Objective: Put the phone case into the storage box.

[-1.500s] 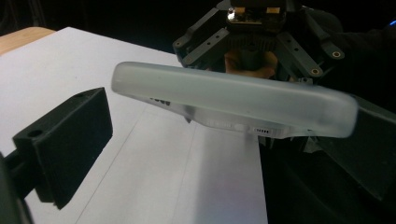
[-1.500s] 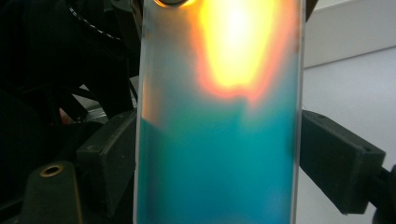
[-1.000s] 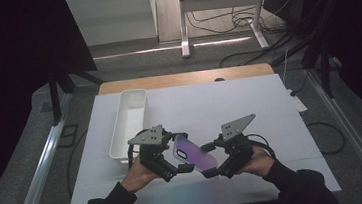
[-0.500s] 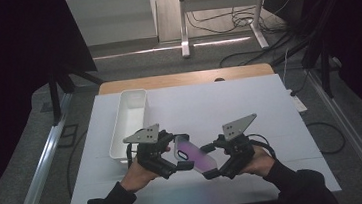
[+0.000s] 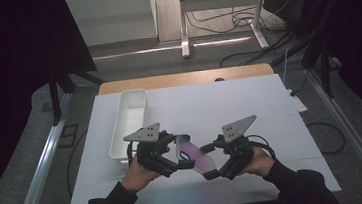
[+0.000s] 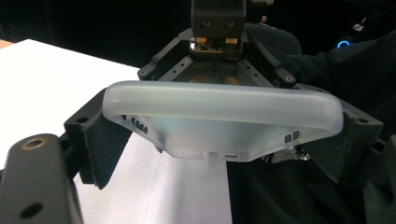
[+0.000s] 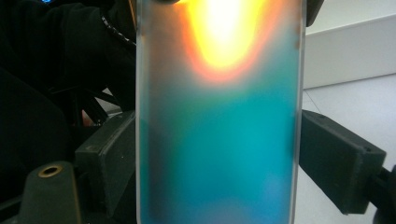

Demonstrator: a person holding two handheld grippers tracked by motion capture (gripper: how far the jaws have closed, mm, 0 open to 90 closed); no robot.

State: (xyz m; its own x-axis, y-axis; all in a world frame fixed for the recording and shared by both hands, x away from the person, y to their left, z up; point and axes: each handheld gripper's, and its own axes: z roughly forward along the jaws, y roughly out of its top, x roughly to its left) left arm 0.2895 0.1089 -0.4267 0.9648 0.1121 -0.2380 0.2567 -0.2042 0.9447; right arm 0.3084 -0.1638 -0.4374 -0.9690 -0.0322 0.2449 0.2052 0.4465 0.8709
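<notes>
so, l to r: long white plastic bin sits at the left side of the white table top. left gripper just beside it, jaws just been closing, now clamped on one end of the frosted translucent phone case w/ purple-teal sheen. case is up off the table, spanning between both grippers. right gripper grips the other end by its long edges, jaws pressed on either side.
</notes>
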